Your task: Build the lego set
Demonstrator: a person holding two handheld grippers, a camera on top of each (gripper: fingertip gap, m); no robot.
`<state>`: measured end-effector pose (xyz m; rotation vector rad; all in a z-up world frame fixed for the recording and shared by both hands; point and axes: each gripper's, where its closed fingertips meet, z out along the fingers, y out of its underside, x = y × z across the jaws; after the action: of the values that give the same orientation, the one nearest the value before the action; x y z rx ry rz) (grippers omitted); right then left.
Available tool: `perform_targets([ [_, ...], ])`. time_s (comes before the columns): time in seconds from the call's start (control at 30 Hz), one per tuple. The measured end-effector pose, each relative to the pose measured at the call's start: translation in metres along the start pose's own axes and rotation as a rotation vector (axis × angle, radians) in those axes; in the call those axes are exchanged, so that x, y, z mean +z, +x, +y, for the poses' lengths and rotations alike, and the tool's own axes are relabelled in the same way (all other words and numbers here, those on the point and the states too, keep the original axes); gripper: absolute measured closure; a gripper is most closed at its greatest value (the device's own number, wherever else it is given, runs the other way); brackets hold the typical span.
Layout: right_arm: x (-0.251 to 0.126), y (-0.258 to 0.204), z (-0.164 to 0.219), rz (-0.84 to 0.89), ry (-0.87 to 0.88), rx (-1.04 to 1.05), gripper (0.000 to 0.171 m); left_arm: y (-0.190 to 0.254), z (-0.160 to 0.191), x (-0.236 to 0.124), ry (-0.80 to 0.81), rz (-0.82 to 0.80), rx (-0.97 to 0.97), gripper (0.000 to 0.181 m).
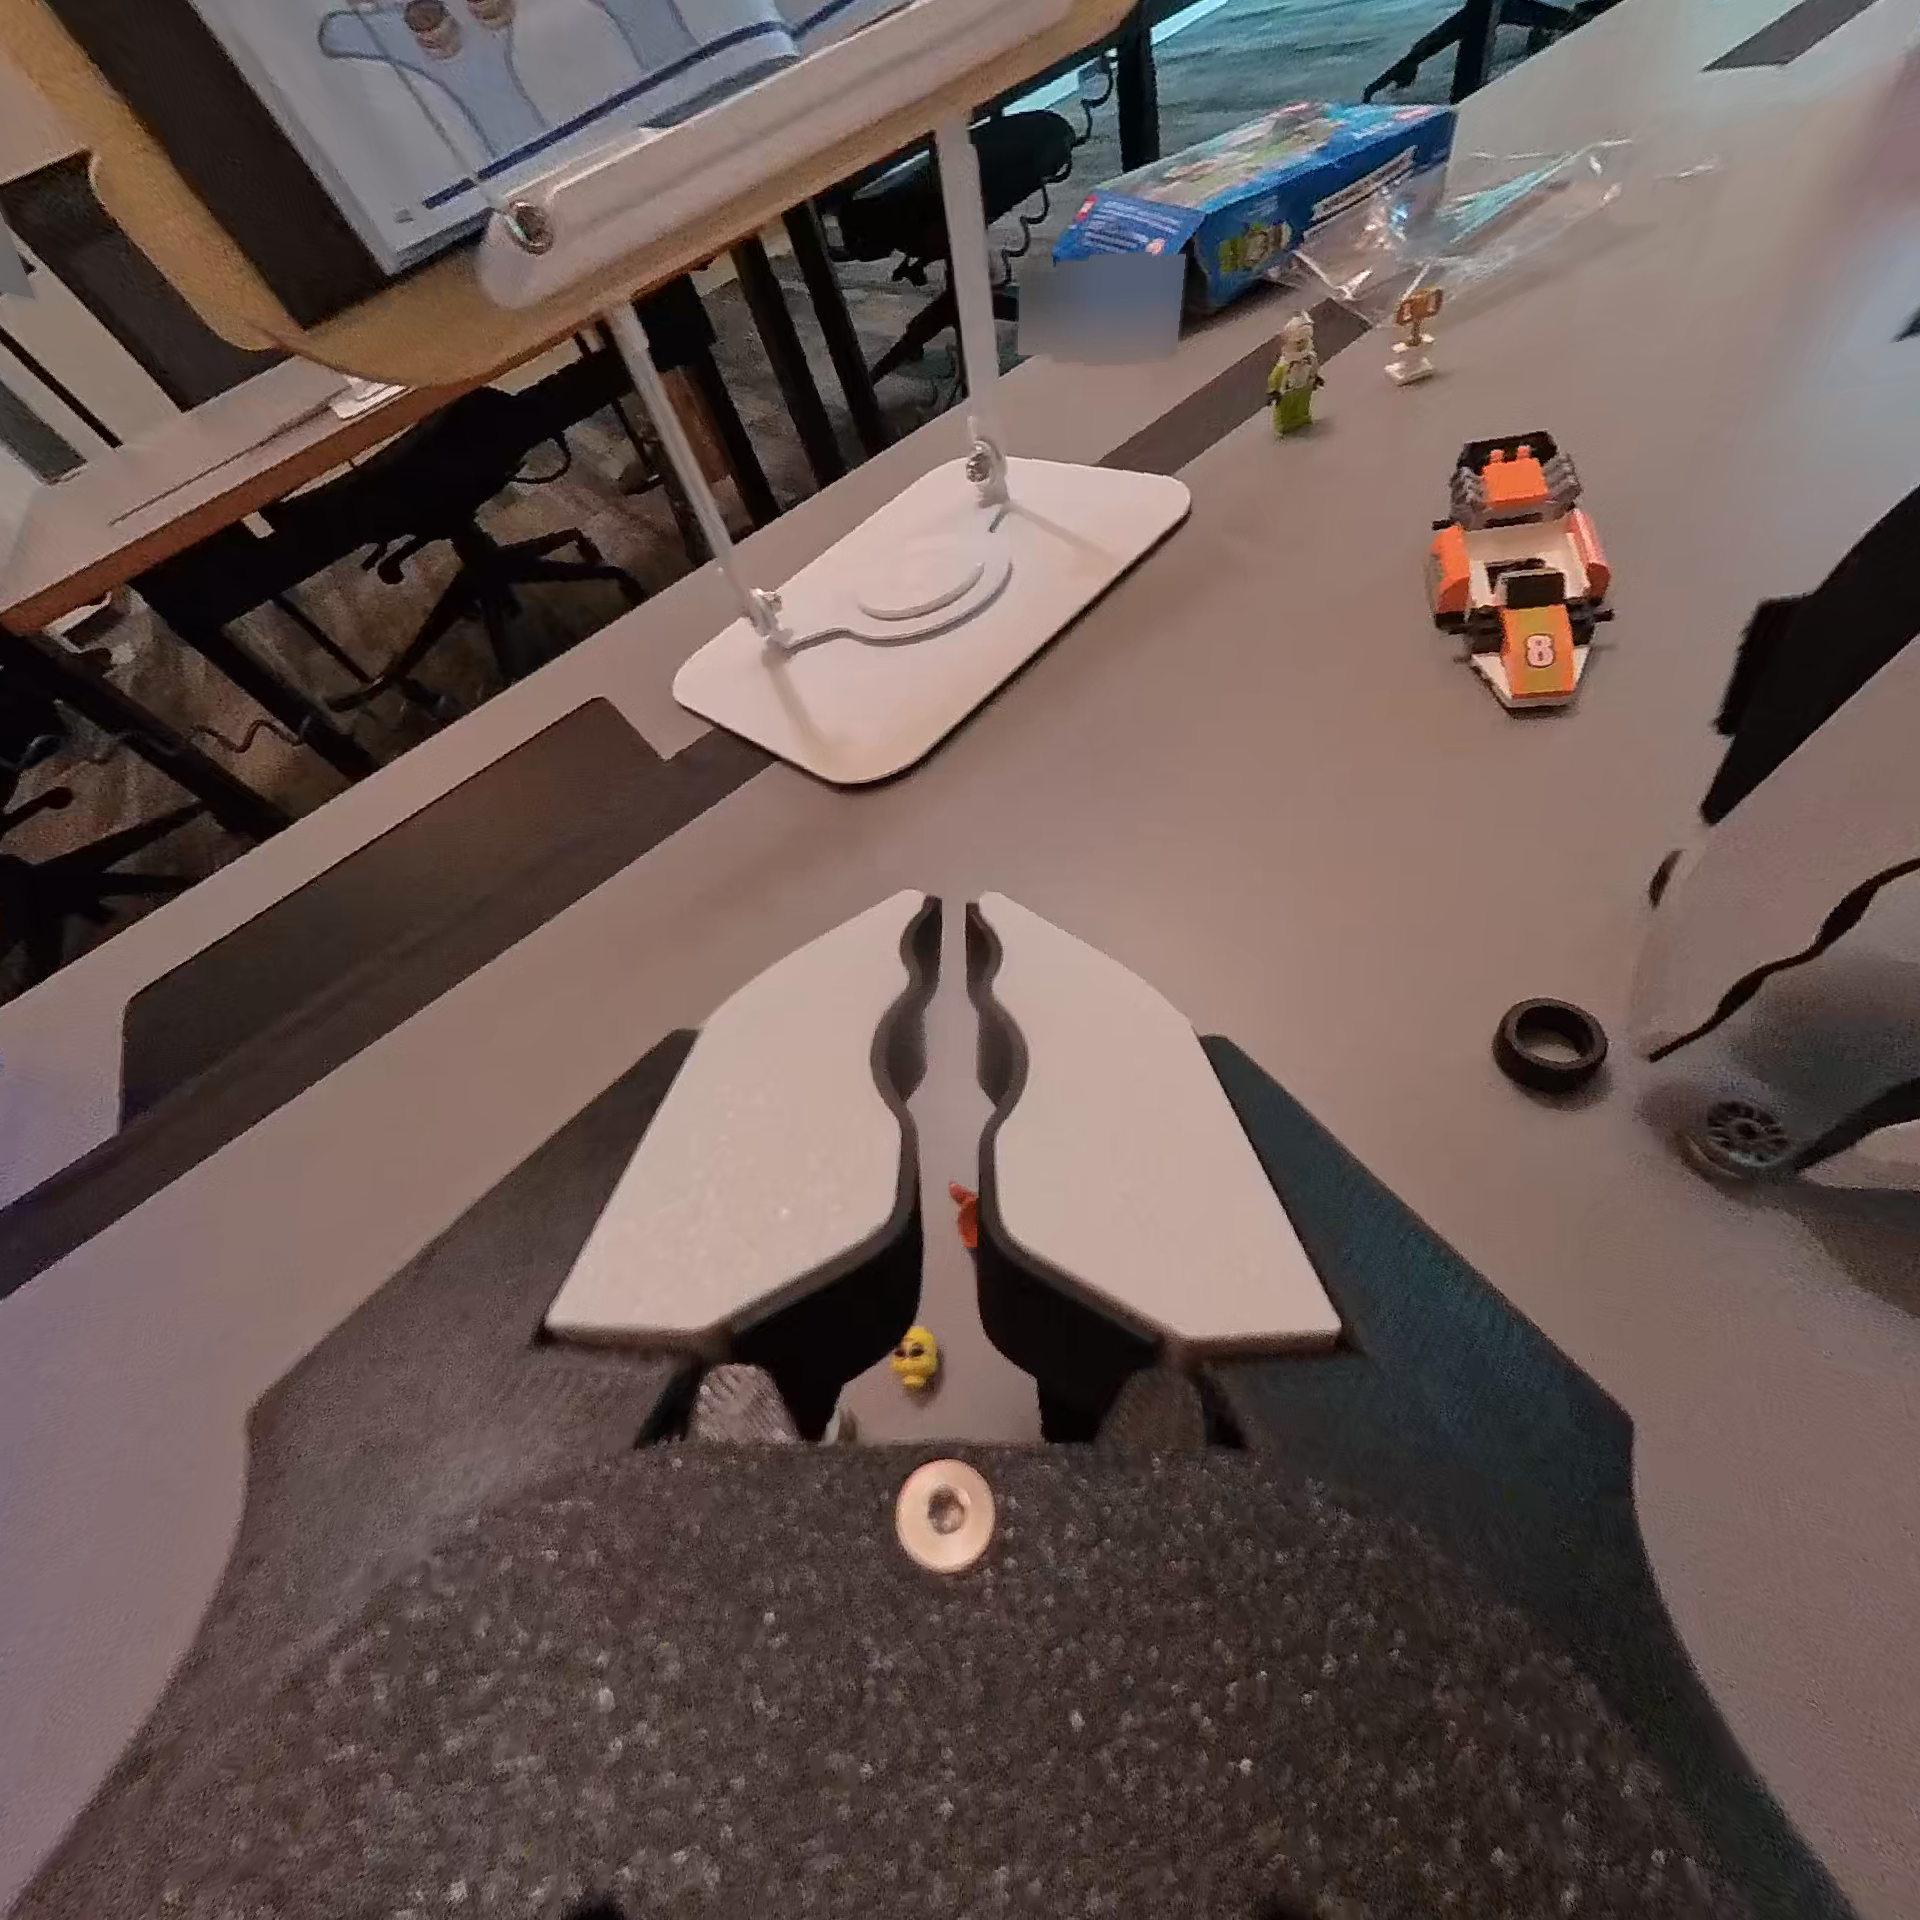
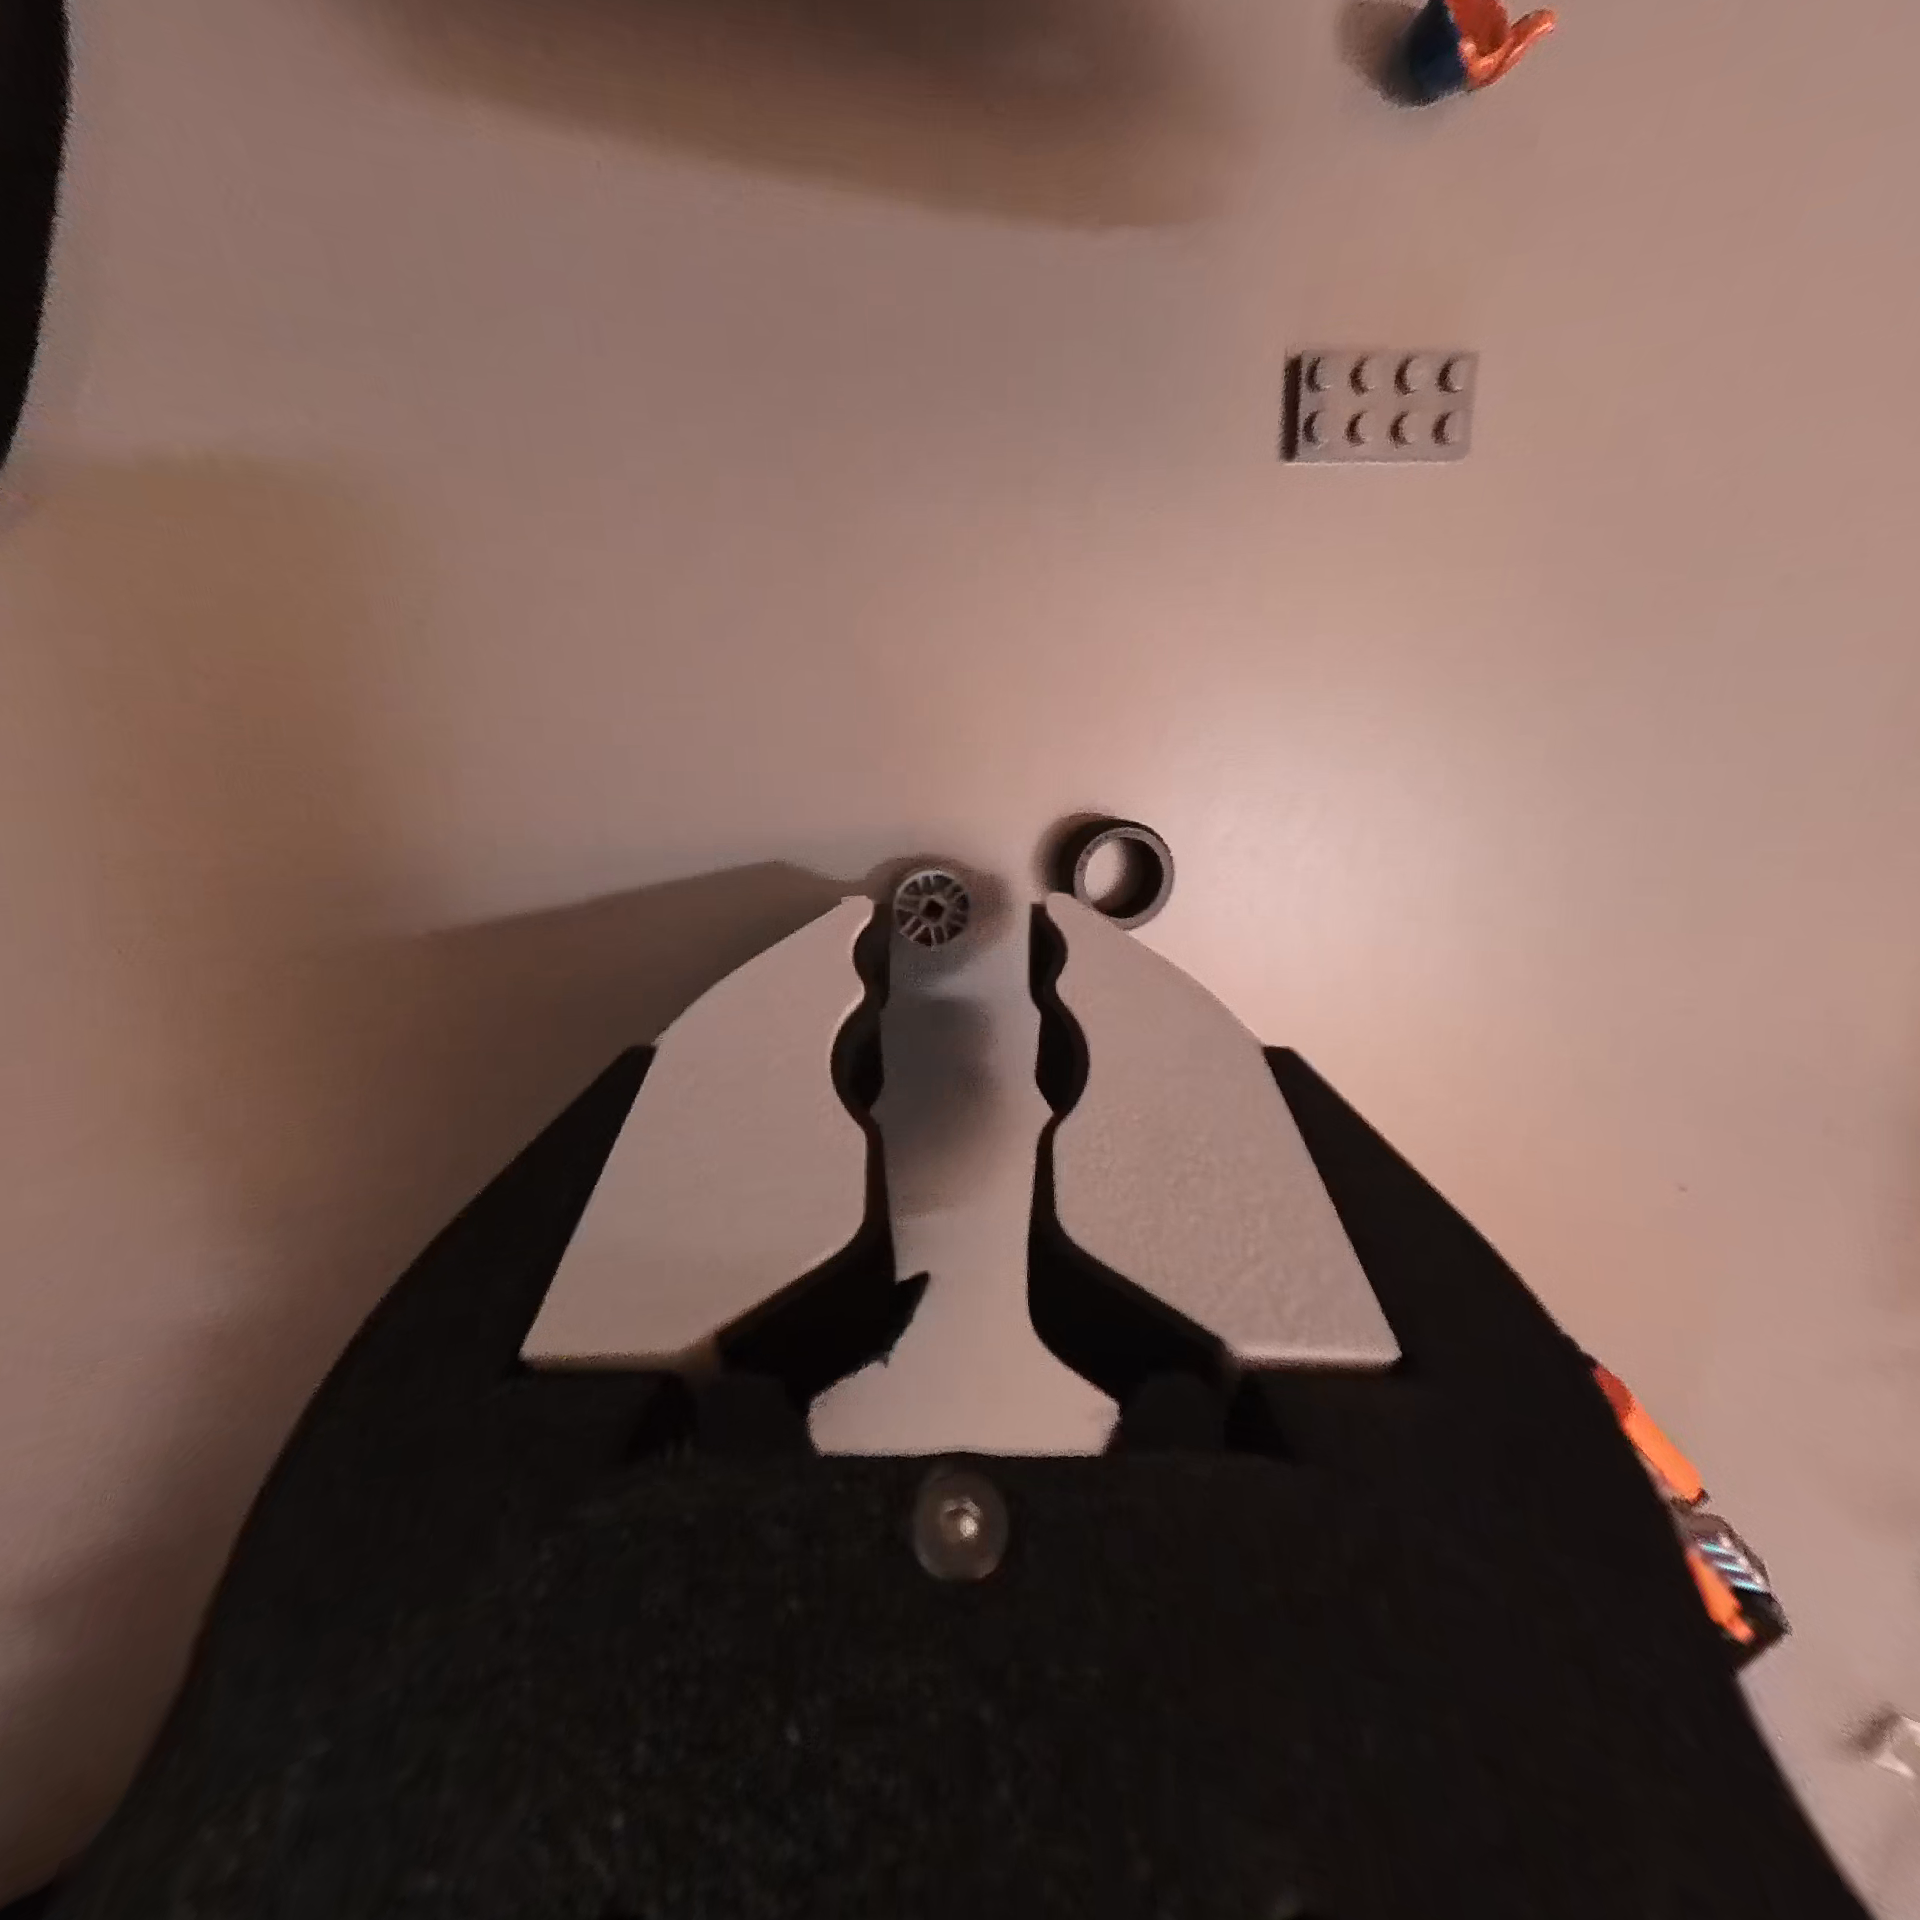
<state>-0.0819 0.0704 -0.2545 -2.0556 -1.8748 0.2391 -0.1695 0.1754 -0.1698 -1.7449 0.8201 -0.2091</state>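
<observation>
Right wrist view looks straight down on the worktop [image 2: 623,623], where the right gripper [image 2: 951,914] hangs with its jaws partly open and empty, the small grey wheel hub [image 2: 932,907] lying between the tips, close to the left one. Just beside it sits the black tyre [image 2: 1120,869], apart from the hub. A grey studded plate [image 2: 1380,407] lies farther off. The step in hand looks like the wheel assembly: grasping the hub so it can be pressed into the tyre. The next move calls for closing squarely on the hub's rim without nudging it or the tyre away.

Left wrist view shows what the right cannot: the orange and white race car [image 1: 1519,582], still lacking wheels, standing well apart, with a minifigure [image 1: 1296,376], a small trophy [image 1: 1415,335] and the set's box [image 1: 1257,203] beyond. The left gripper [image 1: 956,909] has its jaws nearly closed on nothing, held above the worktop; a yellow minifigure head [image 1: 916,1359] lies beneath it
</observation>
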Motion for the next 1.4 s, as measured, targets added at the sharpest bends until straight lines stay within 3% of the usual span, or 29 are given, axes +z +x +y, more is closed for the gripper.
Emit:
perform_targets([
  [0.13, -0.020, 0.003, 0.002, 0.012, 0.132, 0.074, 0.143, -0.029, 0.000, -0.014, -0.019, -0.068, -0.003, 0.176],
  [0.27, -0.048, 0.010, 0.019, 0.057, 0.311, 0.165, 0.143, -0.073, 0.021, -0.045, -0.149, -0.092, -0.019, 0.174],
  [0.57, -0.083, 0.015, 0.080, 0.169, 0.586, 0.348, 0.145, -0.127, 0.125, -0.088, -0.575, 0.016, -0.045, 0.157],
  [0.73, -0.091, 0.019, 0.090, 0.167, 0.689, 0.452, 0.147, -0.145, 0.144, -0.076, -0.587, 0.048, -0.072, 0.157],
  [1.03, -0.088, 0.019, 0.089, 0.178, 0.690, 0.453, 0.147, -0.158, 0.156, -0.030, -0.624, 0.079, -0.079, 0.156],
  [1.17, -0.089, 0.016, 0.083, 0.186, 0.705, 0.429, 0.148, -0.146, 0.137, -0.021, -0.552, 0.132, -0.131, 0.167],
  [1.4, -0.115, 0.016, 0.033, 0.411, 0.832, 0.196, 0.148, 0.011, -0.028, -0.026, 0.113, 0.816, -0.700, 0.167],
])
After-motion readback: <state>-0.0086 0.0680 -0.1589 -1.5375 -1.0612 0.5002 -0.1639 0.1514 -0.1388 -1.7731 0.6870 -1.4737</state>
